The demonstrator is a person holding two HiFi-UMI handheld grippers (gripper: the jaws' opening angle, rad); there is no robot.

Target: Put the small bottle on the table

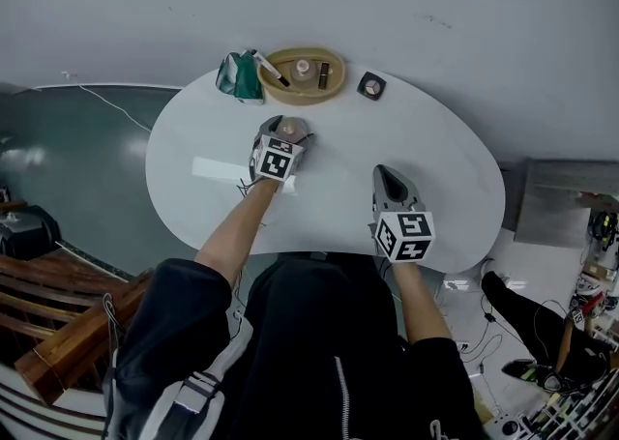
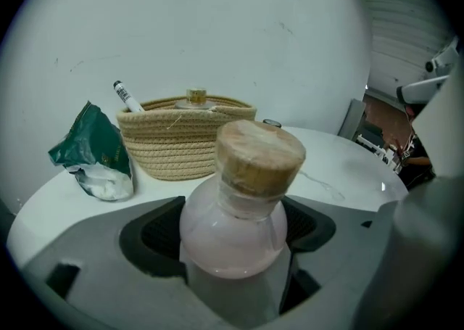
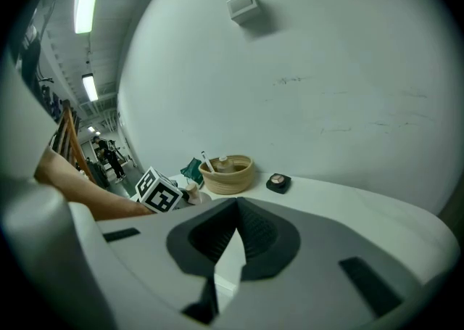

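Left tongs [image 1: 286,131] are clamped on the small bottle [image 2: 239,205], pads gripping its round belly just under the cork. It's upright and held over the tabletop [image 1: 329,198], a bit in front of the woven basket [image 2: 185,140]. Right tongs [image 3: 233,249] are pressed together with nothing in them, parked near my edge.

My worry is that no view shows the bottle's base (so I can't say if it's touching down yet). If I let go while it's still off the surface or a bit tilted, that round body probably tips and rolls, maybe into the green packet [image 2: 94,151].

The left gripper view gives me the grip and cork up close. Only the head view shows where it sits on the tabletop.
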